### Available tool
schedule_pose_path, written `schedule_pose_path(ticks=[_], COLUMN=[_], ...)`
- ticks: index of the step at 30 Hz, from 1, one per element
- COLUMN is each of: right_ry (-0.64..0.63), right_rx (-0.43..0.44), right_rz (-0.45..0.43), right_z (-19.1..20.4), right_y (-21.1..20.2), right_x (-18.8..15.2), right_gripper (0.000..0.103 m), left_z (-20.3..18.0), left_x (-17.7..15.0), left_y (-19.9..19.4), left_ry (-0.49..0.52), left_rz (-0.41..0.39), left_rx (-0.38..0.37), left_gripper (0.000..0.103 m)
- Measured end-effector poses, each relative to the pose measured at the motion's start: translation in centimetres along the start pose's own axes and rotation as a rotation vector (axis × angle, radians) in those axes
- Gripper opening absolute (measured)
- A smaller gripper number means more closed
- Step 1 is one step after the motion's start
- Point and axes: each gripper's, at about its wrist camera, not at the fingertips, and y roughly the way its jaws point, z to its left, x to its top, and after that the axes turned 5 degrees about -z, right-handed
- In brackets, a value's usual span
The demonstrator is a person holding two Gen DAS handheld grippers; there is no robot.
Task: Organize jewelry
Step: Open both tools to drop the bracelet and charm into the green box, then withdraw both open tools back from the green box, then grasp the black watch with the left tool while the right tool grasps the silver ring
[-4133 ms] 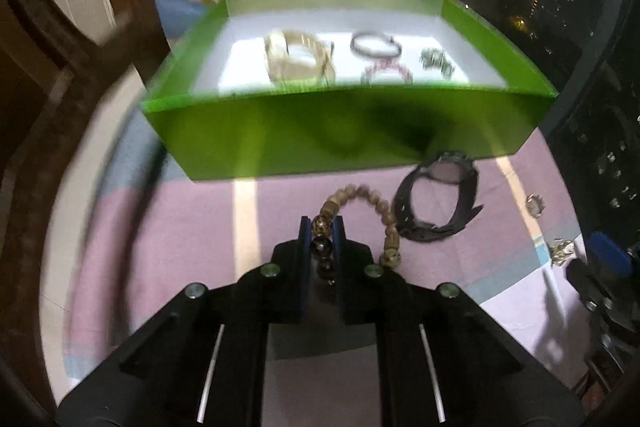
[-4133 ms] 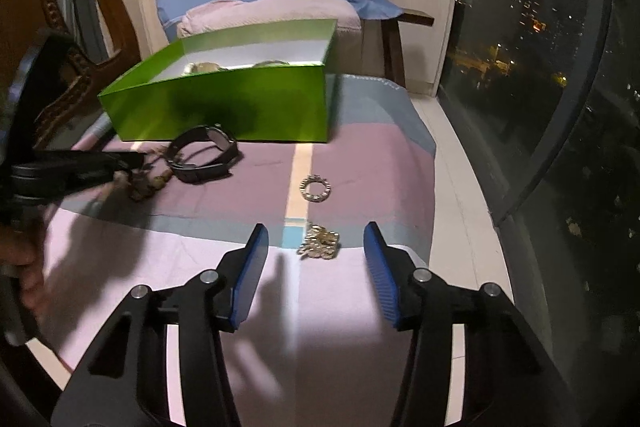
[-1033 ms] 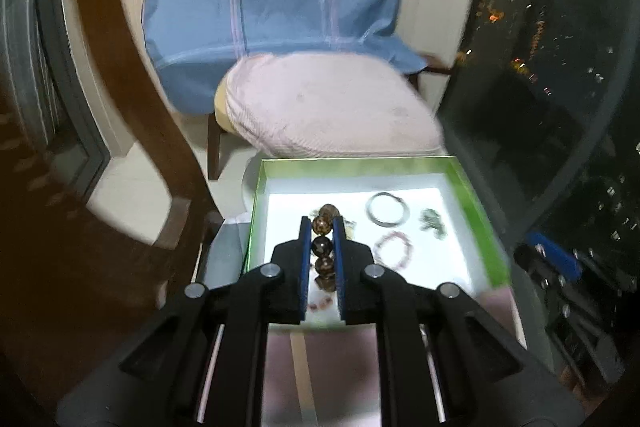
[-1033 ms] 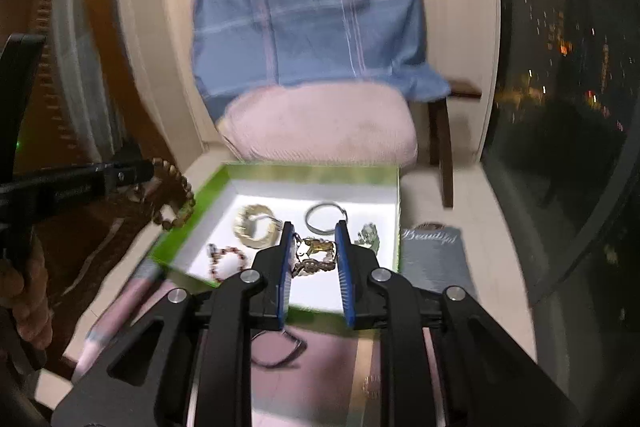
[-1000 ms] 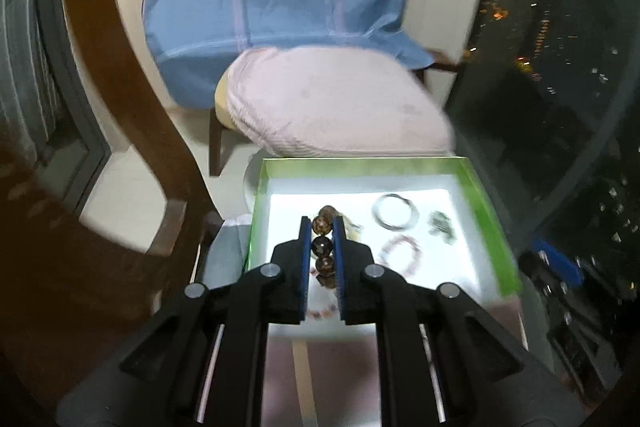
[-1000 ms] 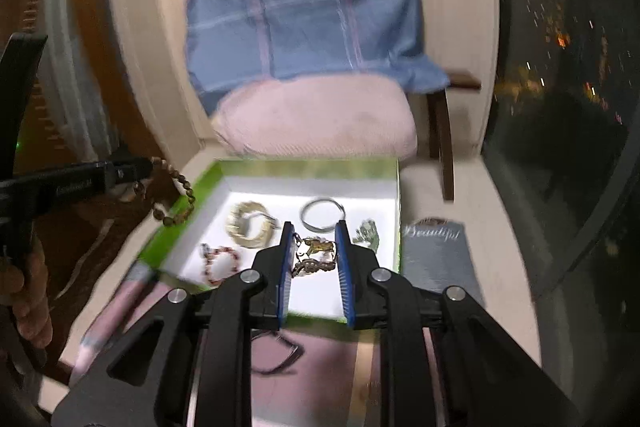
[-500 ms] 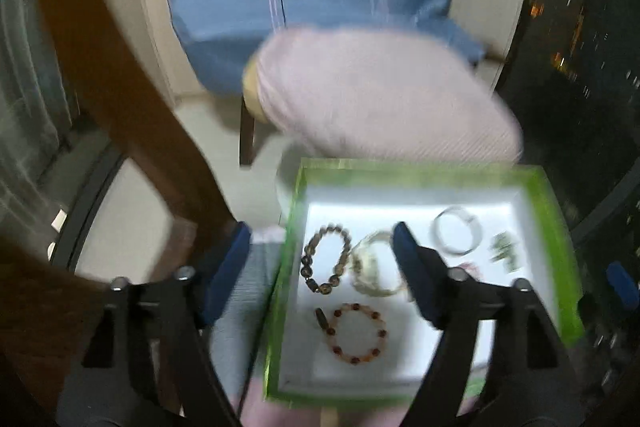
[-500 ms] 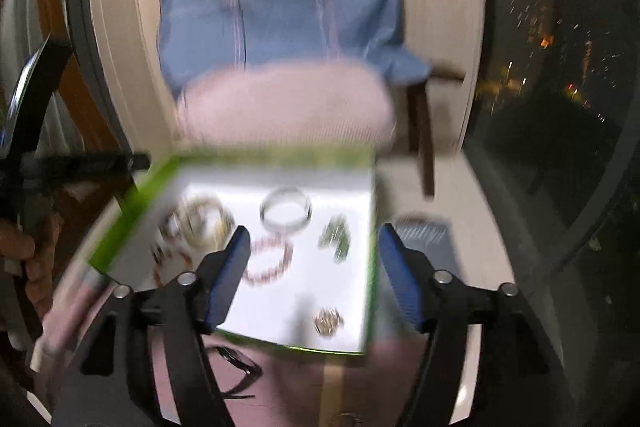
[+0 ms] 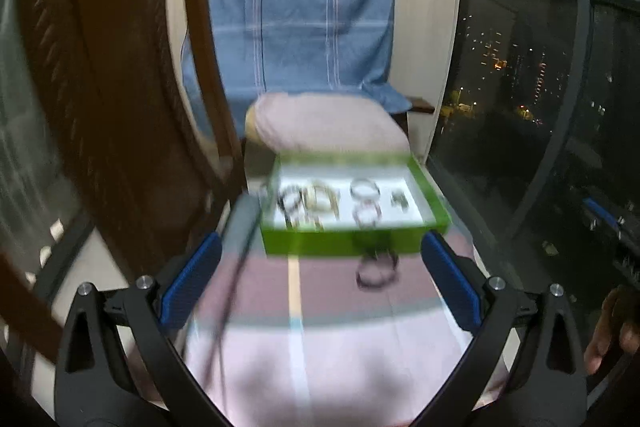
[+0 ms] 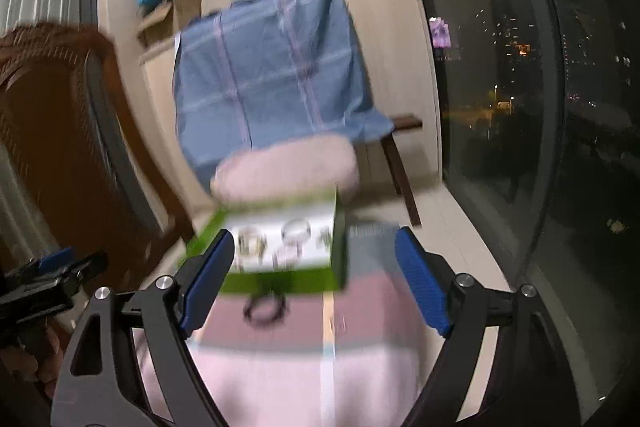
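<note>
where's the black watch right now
In both wrist views the black watch lies on the pink cloth just in front of the green box, outside it.

Two handheld tools, each built from matte black plastic. Left tool [image 9: 320,281]: curved black arms with triangular cut-outs, silver round screws at the joints, ribbed blue pads [image 9: 191,285] on the inner finger faces. Right tool [image 10: 314,285]: same black frame, same silver screws, same textured blue pads [image 10: 421,287]. Bare skin of a hand [image 9: 614,331] at the lower right edge of the left view, blurred.
</note>
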Motion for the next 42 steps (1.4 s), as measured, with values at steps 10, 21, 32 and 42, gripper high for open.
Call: schedule_pose_path(ticks=[10,21,32,42], right_ry=[-0.133,-0.133,-0.145,-0.142], right_rx=[-0.002,-0.006,-0.007,-0.003], right_rz=[0.077,0.101,0.11,0.121], right_z=[2.0,2.0,2.4,2.2], right_y=[-1.8,-1.4,-1.0,-0.8], right_x=[-4.2,-4.8,-5.2,-5.3], right_gripper=[0.081,0.081,0.081,0.081], left_z=[-1.8,-2.4,-2.6,-2.9], left_x=[-5.5,-5.8,-5.8,-6.0], left_y=[0.2,-0.2,0.0,0.5], left_ry=[-0.007,0.061,0.064,0.065], left_rz=[0.146,0.117,0.13,0.143], left_rx=[-0.09,-0.049,-0.062,-0.064], left_gripper=[0.099,0.099,0.099,0.099])
